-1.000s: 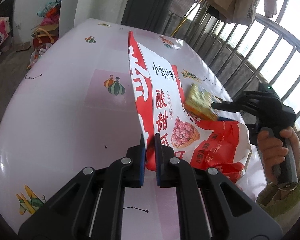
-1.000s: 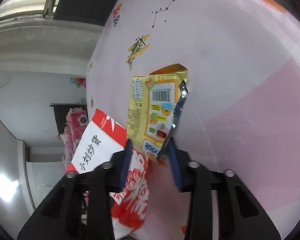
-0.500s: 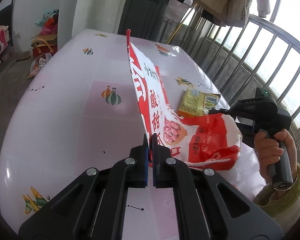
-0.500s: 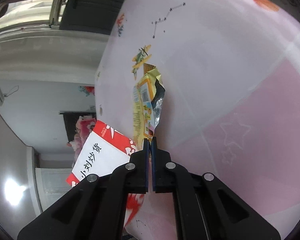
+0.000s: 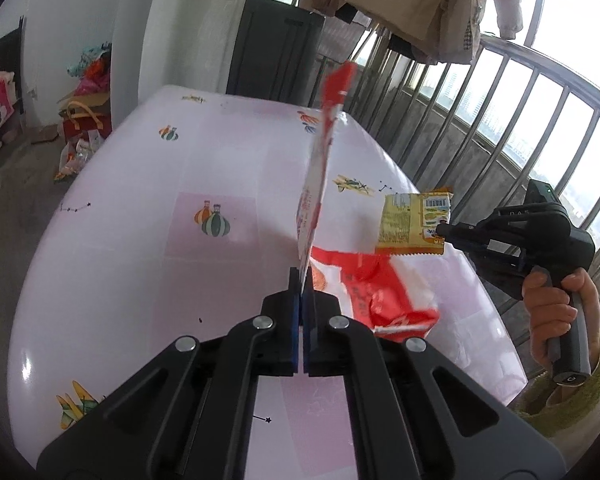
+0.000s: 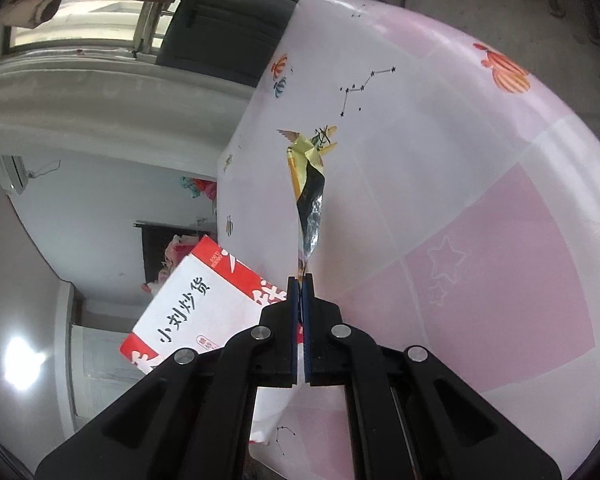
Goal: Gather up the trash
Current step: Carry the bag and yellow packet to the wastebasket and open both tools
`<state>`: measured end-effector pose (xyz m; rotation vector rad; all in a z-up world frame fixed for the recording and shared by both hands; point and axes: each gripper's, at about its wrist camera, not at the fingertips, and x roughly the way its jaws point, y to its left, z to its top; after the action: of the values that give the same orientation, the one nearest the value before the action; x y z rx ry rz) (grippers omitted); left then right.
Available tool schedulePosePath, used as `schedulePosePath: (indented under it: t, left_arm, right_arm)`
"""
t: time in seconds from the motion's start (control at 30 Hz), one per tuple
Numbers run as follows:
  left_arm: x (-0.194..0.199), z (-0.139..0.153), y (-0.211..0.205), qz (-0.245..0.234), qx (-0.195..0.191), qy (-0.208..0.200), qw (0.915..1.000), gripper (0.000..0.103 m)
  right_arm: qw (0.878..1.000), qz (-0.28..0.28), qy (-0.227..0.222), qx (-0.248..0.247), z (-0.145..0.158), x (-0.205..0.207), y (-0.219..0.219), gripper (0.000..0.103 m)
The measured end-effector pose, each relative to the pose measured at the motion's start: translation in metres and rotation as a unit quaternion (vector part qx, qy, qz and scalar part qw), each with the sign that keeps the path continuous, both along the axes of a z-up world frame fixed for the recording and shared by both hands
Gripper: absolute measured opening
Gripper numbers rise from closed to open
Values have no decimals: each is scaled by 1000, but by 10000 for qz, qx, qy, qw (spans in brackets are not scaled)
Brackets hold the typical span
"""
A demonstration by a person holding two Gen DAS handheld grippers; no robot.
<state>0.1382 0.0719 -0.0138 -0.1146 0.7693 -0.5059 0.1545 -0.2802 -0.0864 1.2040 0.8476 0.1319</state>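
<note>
Left gripper [image 5: 302, 276] pinches red-white snack bag [image 5: 318, 184] edge-on; right gripper [image 6: 300, 280] pinches crumpled yellow wrapper [image 6: 306, 184].

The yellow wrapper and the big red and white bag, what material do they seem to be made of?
Yellow wrapper: thin plastic film, seemingly foil-lined; its inside shines crinkled silver, pinched in the right gripper.
Red and white bag: glossy printed plastic film, probably; it creases sharply and hangs limp from the left gripper.
</note>
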Motion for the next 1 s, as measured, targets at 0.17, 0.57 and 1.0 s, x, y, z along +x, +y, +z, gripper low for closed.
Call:
schedulePosePath:
  t: [0.17,0.57,1.0]
  left_arm:
    - [-2,8,0,-28,-15,-103,9999,0]
    - [-13,28,7,-83,-55,-454,9989,0]
    - [-29,54,2,-268,-125,-867,9958,0]
  right_arm:
    - [10000,-12,-80,-48,7,-4,0,2]
    - [9989,-24,-453,-119,32,-22,-4,2]
    - [9962,-175,-819,-232,63,-59,-16,2]
